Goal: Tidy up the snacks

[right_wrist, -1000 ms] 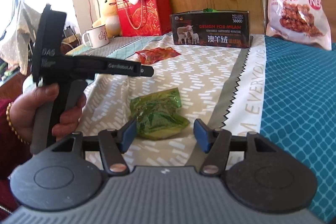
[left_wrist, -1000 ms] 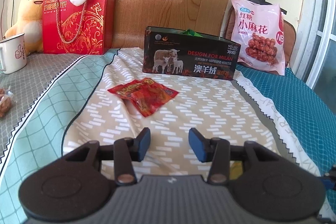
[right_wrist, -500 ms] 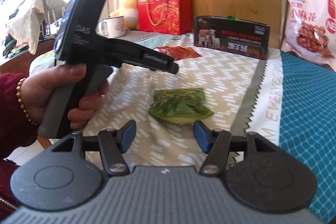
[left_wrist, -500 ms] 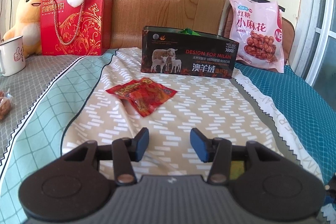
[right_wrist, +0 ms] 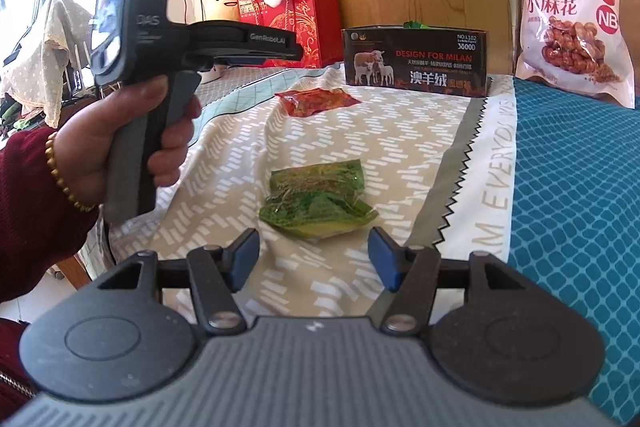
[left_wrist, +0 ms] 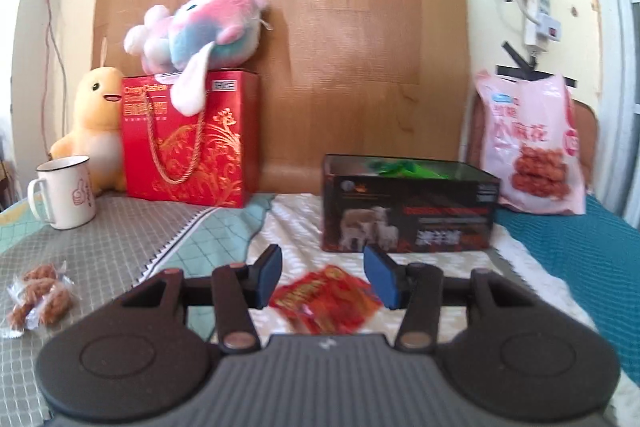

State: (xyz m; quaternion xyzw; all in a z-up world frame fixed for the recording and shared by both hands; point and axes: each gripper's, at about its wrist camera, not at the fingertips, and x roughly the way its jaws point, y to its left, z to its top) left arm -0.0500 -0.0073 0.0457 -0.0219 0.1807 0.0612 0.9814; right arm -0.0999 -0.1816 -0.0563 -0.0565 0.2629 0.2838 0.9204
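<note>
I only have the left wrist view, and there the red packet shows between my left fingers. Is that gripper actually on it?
Observer: No. The right wrist view shows the left gripper held in the air, clear of the red packet, which lies flat on the bedspread.
Operator: Any loose snack I can't see?
Observer: Yes, a green packet lies just ahead of the right gripper.
Operator: Is that gripper holding it?
Observer: No, its jaws stand open, and the packet is beyond the pads.
</note>
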